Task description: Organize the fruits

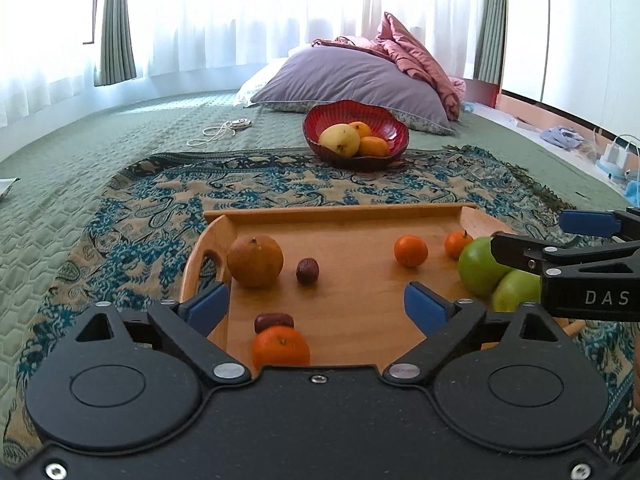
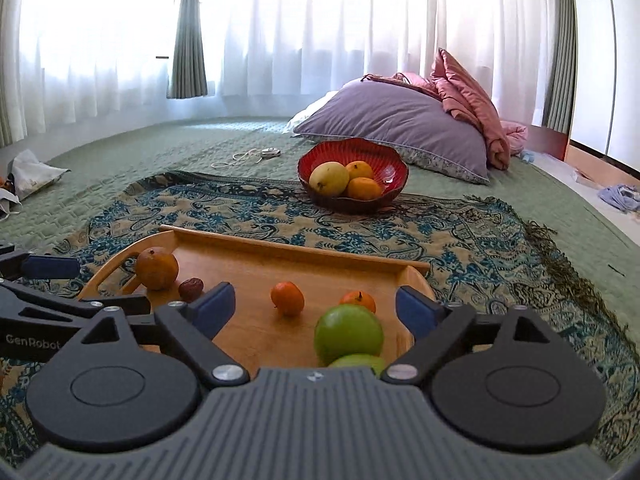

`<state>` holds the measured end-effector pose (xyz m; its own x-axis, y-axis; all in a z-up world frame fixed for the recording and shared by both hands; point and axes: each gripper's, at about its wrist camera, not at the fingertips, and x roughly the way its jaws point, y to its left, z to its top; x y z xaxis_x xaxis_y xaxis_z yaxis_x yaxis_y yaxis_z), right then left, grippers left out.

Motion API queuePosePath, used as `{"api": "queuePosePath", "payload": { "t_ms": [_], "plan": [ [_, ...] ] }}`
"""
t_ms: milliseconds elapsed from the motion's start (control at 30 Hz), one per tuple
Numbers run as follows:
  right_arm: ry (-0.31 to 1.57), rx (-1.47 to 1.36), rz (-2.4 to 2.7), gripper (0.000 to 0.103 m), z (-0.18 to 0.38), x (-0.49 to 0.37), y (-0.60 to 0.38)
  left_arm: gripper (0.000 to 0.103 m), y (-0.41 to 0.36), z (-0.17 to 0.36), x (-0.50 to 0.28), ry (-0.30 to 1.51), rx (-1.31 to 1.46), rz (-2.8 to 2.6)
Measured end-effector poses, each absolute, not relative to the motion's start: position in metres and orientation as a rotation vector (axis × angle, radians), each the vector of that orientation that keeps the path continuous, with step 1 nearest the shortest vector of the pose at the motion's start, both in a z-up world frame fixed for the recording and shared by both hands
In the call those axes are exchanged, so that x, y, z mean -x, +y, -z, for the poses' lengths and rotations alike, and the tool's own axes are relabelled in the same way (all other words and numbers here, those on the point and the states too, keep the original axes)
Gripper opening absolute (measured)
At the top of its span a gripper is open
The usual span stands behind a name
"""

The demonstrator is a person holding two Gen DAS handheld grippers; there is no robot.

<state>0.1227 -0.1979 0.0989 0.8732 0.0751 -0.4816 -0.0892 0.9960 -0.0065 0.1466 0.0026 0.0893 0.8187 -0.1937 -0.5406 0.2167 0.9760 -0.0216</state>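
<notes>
Blue-padded grippers (image 1: 316, 308) (image 2: 316, 312) agape above tray (image 1: 340, 214)

Green bed (image 2: 168, 148) carries patterned shawl (image 2: 460, 248), pillow (image 2: 400, 124), cord (image 2: 240, 158).

Fruit tray (image 1: 332, 213) on a bed (image 1: 80, 168), bowl (image 1: 394, 130) behind.
Loose fruit lies in the tray on a throw (image 1: 280, 184); beyond it the bowl holds three fruits before a pillow (image 1: 352, 76).

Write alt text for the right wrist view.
The open right gripper hovers over a wooden tray holding two green apples, two tangerines, a brownish orange and a date. Beyond, on a patterned throw, a red bowl holds a mango and two oranges.
</notes>
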Motion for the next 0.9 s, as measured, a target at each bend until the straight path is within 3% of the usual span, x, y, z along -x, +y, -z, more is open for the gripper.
{"api": "queuePosePath", "payload": {
  "t_ms": [133,900],
  "plan": [
    [0.474,0.02,-0.085,0.103,-0.091,-0.108,-0.198,0.096,0.004,-0.082,-0.135,0.571,-0.034,0.213],
    [0.431,-0.009,-0.052,0.103,-0.037,-0.056,-0.188,0.102,0.016,-0.031,-0.107,0.595,-0.024,0.158]
  ]
}}
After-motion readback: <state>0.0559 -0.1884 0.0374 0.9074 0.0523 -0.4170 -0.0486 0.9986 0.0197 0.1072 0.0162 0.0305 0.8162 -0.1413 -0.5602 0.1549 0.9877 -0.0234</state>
